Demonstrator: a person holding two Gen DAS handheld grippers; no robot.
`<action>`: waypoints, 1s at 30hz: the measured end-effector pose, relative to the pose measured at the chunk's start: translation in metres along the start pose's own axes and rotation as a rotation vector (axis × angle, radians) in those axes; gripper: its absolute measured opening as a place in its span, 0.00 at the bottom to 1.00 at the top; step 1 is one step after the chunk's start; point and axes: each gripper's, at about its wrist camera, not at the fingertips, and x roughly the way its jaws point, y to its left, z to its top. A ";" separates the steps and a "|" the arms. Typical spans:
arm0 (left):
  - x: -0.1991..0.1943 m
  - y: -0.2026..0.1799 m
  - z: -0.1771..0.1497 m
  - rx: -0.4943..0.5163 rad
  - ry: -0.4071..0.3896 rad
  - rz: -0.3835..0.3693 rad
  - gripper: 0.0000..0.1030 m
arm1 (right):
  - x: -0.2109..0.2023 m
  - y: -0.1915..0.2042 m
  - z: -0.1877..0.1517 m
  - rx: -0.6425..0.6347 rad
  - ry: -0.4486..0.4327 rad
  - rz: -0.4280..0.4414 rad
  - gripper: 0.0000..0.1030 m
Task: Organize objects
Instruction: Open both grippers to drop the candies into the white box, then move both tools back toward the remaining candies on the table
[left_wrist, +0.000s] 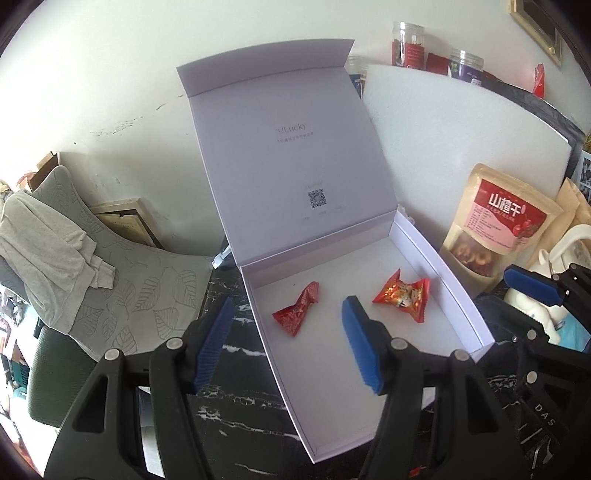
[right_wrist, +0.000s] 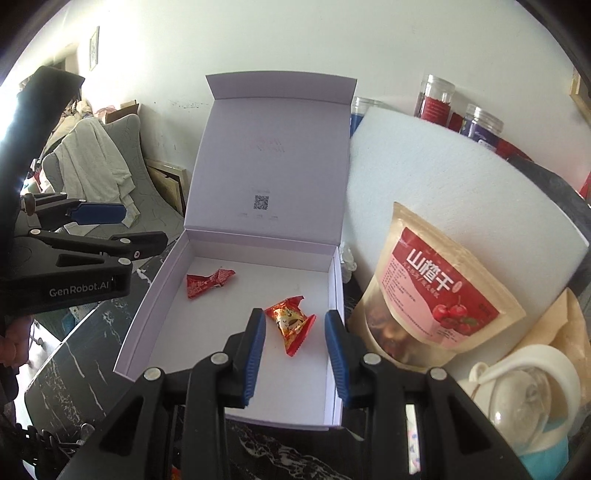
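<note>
two candies (right_wrist: 209, 281) (right_wrist: 291, 322) in one box (right_wrist: 147, 295); left claw (left_wrist: 288, 343) and right claw (right_wrist: 295, 354) gape wide, empty.

1. The left gripper (left_wrist: 286, 334) is held low and level, its two blue-padded fingers (left_wrist: 360, 347) spread wide apart with nothing between them.
2. The right gripper (right_wrist: 295, 350) points forward and slightly down, its blue pads (right_wrist: 255, 354) parted and gripping nothing.
3. The two grippers sit side by side, near each other but apart.
</note>
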 end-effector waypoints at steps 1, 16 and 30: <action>-0.004 0.000 -0.001 -0.001 -0.003 0.001 0.59 | -0.005 0.001 -0.002 -0.002 -0.006 -0.001 0.32; -0.062 -0.004 -0.036 -0.003 -0.052 0.022 0.60 | -0.068 0.016 -0.028 -0.022 -0.064 -0.003 0.32; -0.096 -0.010 -0.091 -0.017 -0.047 0.023 0.66 | -0.107 0.036 -0.068 -0.043 -0.082 0.001 0.36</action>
